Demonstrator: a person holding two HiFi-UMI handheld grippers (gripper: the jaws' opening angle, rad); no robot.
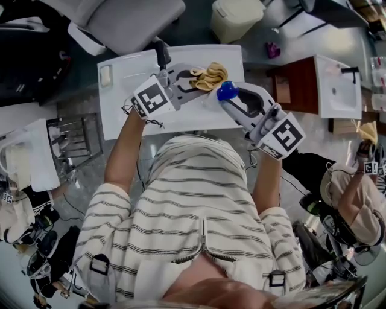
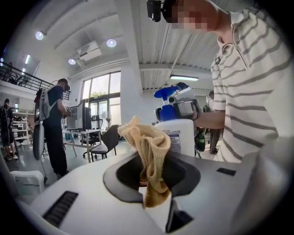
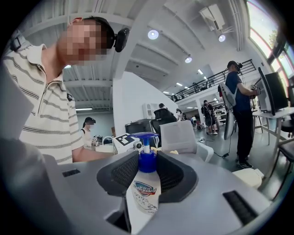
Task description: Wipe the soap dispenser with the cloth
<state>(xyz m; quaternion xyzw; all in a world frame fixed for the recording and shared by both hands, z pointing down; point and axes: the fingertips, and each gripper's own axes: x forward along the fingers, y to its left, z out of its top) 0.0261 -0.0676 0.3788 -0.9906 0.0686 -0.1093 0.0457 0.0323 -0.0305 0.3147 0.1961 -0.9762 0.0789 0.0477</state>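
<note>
In the head view my left gripper (image 1: 195, 79) is shut on a crumpled tan cloth (image 1: 210, 76) held over the white basin top (image 1: 120, 105). Just right of it is the white soap dispenser with its blue pump (image 1: 227, 90), and my right gripper (image 1: 234, 98) is shut on it. In the left gripper view the cloth (image 2: 149, 153) hangs pinched in my left gripper (image 2: 152, 178), with the dispenser (image 2: 178, 134) close behind it. In the right gripper view the dispenser (image 3: 146, 189) stands upright in my right gripper (image 3: 146, 173), gripped at its body below the pump. Cloth and bottle are close; whether they touch I cannot tell.
A black faucet (image 1: 161, 53) stands at the basin's far edge and a pale soap bar (image 1: 105, 75) lies at its left corner. A grey chair (image 1: 126, 21) and a white bin (image 1: 236, 17) are beyond. Another sink cabinet (image 1: 335, 84) and a person (image 1: 356, 193) are at right.
</note>
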